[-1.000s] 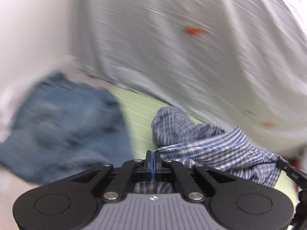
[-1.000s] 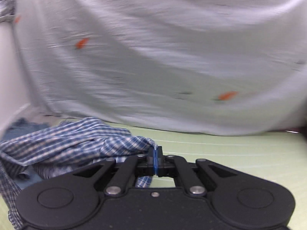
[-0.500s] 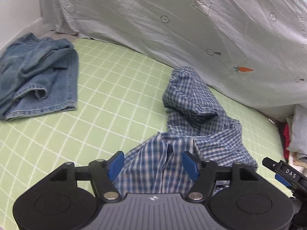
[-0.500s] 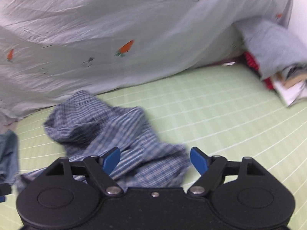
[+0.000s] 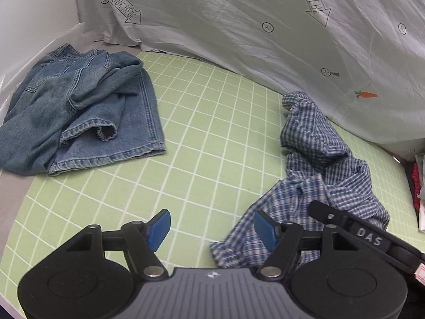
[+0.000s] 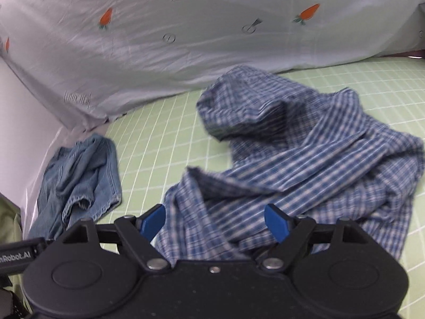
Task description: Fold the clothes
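A blue-and-white plaid shirt (image 5: 313, 143) lies crumpled on the green grid mat (image 5: 212, 122), its hem reaching down to my left gripper's right finger. My left gripper (image 5: 212, 226) is open over bare mat, and nothing sits between its blue pads. In the right wrist view the same shirt (image 6: 305, 159) fills the middle and right. My right gripper (image 6: 213, 220) is open just above the shirt's near edge, with cloth showing between the pads but not pinched. The right gripper's black body (image 5: 369, 236) shows at the left view's lower right.
Rumpled blue jeans (image 5: 79, 111) lie at the mat's left, also seen as jeans (image 6: 79, 178) in the right view. A grey sheet with carrot prints (image 5: 239, 26) hangs along the back. Stacked cloth (image 5: 417, 186) sits at the far right edge.
Both grippers were shut on the plaid shirt a second ago. Both have since opened, and the shirt now lies loose on the mat. Both views have tipped downward.
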`<state>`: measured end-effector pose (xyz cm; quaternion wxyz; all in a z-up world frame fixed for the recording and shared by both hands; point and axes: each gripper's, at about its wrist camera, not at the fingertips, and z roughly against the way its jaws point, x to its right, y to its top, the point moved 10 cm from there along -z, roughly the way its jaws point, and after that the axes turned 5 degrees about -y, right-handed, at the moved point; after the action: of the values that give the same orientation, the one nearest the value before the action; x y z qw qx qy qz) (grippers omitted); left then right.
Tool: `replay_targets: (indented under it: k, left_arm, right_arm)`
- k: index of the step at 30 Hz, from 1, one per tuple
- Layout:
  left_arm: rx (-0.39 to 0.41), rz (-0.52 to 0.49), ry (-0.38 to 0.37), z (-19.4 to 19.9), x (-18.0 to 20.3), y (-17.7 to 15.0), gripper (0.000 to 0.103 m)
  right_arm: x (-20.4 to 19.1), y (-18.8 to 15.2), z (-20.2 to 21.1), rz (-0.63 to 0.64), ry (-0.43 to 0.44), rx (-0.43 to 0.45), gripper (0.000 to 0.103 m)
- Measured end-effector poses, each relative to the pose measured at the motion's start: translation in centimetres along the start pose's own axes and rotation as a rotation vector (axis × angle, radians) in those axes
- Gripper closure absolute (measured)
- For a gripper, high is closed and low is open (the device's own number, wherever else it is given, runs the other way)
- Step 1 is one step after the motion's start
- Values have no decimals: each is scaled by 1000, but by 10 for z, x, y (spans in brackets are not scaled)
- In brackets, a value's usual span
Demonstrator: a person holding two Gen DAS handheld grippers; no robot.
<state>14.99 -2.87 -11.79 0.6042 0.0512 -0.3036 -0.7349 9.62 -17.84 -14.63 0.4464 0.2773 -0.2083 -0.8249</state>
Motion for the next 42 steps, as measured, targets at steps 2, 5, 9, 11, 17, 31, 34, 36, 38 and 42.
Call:
replay_targets:
  k: [2, 5, 9, 11, 17, 31, 34, 36, 38, 42]
  left_arm:
    - [-3, -8, -3, 0, -6, 1, 33]
    - [0, -6, -6, -2, -9, 3, 32]
    - [5, 0, -19, 0, -1, 1, 32]
    - [3, -2, -27, 3, 8, -4, 32]
    - [-18, 7, -40, 5, 47, -29, 32]
    - [-38, 52, -8, -43, 149, -45, 32]
    - [-48, 46, -4, -61, 165, -39, 32]
    - [-72, 35, -1, -81, 173, -33, 32]
    - [-109, 2, -1, -102, 185, -29, 32]
    - [-160, -84, 3, -132, 205, -27, 33]
  right_arm:
    - [-6, -7, -5, 7, 6, -13, 27]
    - [-11, -14, -8, 22, 35, -30, 68]
    - [-7, -17, 8, 57, 54, 2, 100]
    - [-2, -16, 22, 77, 71, 31, 101]
    - [36, -10, 54, 92, 93, 77, 102]
    - [370, 112, 128, -50, -438, 320, 102]
    - [442, 155, 152, -76, -628, 425, 102]
    - [477, 172, 159, -103, -737, 451, 102]
    - [511, 182, 159, -146, -828, 431, 95]
    - [527, 161, 126, -237, -817, 340, 35]
